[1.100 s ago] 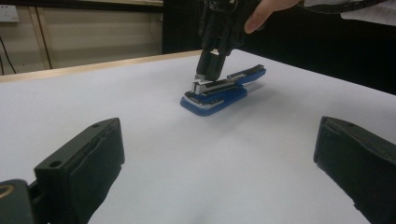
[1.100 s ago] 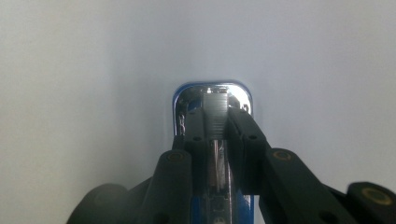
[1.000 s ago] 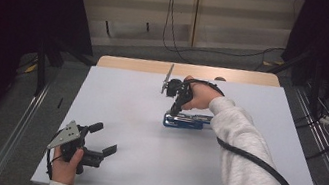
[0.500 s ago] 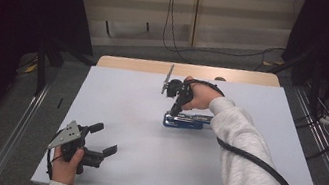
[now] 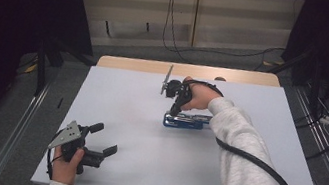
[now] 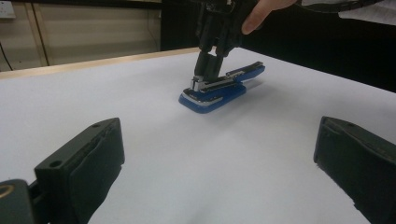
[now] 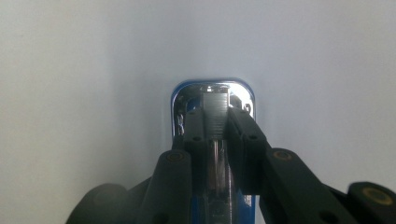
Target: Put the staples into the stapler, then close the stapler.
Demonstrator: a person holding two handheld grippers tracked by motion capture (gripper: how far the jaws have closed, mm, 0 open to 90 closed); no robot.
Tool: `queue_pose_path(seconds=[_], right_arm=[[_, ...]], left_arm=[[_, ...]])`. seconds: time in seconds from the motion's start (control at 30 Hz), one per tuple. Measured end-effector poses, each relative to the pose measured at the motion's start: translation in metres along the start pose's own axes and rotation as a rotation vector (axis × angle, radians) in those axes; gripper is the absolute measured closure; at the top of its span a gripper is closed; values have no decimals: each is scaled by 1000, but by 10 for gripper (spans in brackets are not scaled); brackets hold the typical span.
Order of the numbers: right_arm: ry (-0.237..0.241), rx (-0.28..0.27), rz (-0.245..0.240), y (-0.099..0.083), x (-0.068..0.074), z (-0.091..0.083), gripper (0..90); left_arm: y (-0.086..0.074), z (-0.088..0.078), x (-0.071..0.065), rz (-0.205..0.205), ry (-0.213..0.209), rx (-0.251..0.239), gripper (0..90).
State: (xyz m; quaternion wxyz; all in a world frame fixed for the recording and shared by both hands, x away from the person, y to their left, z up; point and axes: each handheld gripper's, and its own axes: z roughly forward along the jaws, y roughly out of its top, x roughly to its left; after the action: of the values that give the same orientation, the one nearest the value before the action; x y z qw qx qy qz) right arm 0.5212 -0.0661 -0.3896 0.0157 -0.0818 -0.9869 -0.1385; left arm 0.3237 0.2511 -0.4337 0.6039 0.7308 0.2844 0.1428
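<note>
Left gripper: near-left desk corner, jaws spread wide, nothing between them, well apart from the work. White-topped desk. Blue plastic stapler with chrome metal top arm: lying flat at desk centre. Right gripper: pointing down, jaws closed narrowly on the stapler's chrome front end. Judged rigid, moderately heavy, chrome likely slippery; best gripped across the arm's sides

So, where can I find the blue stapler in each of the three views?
High view: the blue stapler lies near the table's middle, under the right hand-held gripper.
Left gripper view: upper middle, beyond the open jaws.
Right gripper view: centre, between that gripper's jaws.
Shared landmark: the white tabletop.
</note>
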Motion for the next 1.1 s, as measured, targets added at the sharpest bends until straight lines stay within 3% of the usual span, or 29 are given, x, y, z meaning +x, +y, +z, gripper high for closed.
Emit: queue_pose_path(seconds=[0.07,0.13,0.37,0.53,0.6,0.87,1.03,1.1], right_arm=[[2,0,3,0,0,0,775],[1,-20,2,0,-1,0,694],[-5,-63,31,-4,1,-4,585],[-13,-94,47,-11,3,-7,546],[-12,-111,63,-15,4,-10,539],[-42,-192,113,-38,7,-21,356],[-69,-250,174,-61,11,-26,221],[-69,-258,181,-63,12,-27,203]], left_arm=[[0,0,0,-3,0,-1,19],[0,0,0,-4,1,0,19],[0,0,0,-7,3,-2,19],[0,2,0,-2,0,1,19],[0,3,0,-6,-2,2,19],[0,8,1,-12,-10,15,19],[2,11,2,-22,-5,16,19],[3,14,2,-26,-2,23,18]])
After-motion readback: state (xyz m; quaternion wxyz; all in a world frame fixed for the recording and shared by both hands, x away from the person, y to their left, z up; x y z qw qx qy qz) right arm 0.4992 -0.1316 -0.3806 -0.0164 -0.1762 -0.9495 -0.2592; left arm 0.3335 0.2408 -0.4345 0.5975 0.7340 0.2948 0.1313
